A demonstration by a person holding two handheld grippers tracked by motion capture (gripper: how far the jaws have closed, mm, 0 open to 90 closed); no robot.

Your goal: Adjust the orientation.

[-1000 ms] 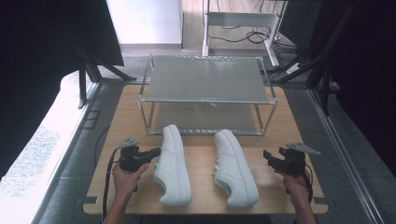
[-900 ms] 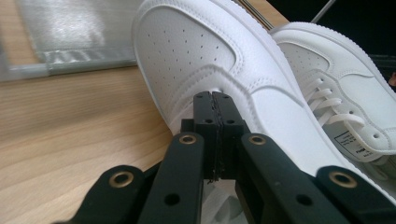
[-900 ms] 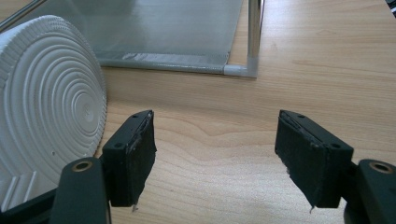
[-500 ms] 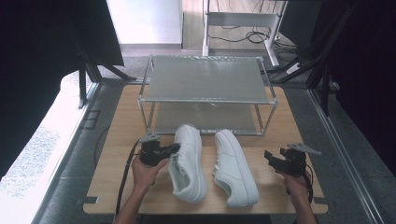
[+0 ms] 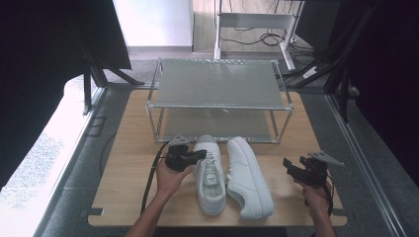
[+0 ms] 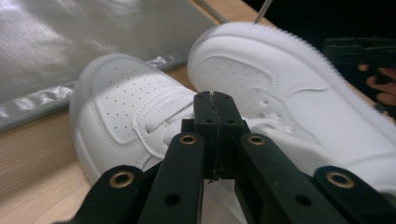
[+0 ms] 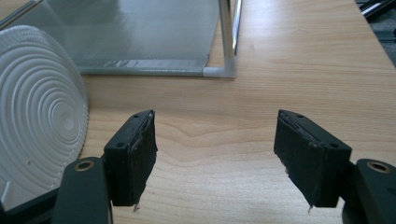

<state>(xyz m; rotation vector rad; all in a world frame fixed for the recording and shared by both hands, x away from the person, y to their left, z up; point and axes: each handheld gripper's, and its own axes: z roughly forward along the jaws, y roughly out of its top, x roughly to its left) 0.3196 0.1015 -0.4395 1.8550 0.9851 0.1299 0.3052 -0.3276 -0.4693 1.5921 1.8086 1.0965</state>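
White leather is covering both shoes, which are lying side by side on the wooden surface [image 5: 123, 163] in front of the metal shelf rack [image 5: 217, 89]. The left hand [image 5: 168, 180] is reaching in from the bottom edge and is holding the left tool [image 5: 200, 155] nearly level, pointing toward the left shoe [image 5: 210, 177]. Its jaws are clenched together with nothing between them, and their tip is sitting at the laces of this shoe; I cannot tell if it is touching. The right shoe [image 5: 249, 180] is lying just beside the left one. The right hand [image 5: 314, 195] is holding the right tool [image 5: 289, 168] near the right edge, apart from the right shoe, with its jaws released and standing wide over bare wood.
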